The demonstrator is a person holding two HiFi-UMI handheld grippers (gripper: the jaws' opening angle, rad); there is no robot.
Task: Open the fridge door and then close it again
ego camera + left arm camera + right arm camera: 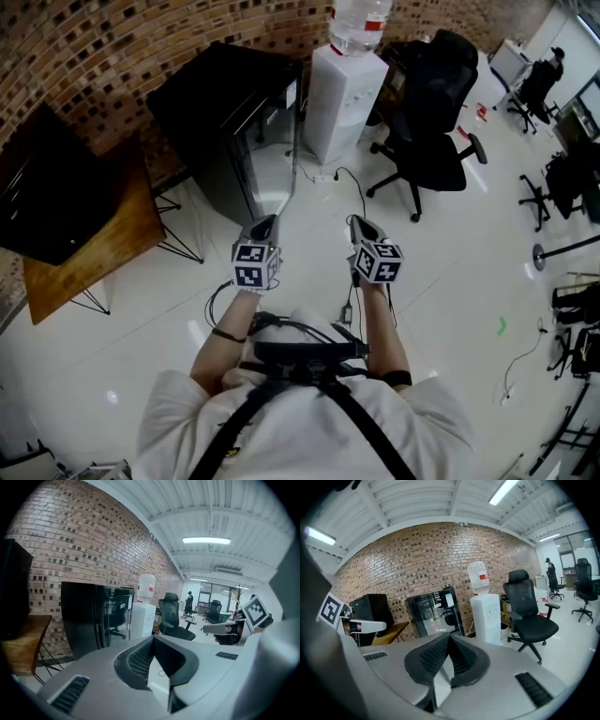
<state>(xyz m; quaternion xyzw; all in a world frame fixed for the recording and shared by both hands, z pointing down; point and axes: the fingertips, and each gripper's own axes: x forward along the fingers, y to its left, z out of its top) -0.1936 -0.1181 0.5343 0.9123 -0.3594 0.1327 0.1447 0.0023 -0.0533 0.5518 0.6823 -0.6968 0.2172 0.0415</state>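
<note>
Holding both tools out in front of me, I see the left gripper (265,222) with its jaws pressed together on nothing, and the right gripper (361,222) the same. Open white floor (450,281) separates them from the fridge (225,122), which stands against the brick wall (112,47). A water cooler (342,94) stands just beside its right edge, an office chair (436,103) farther right, and a wooden table (89,244) to the left.
</note>
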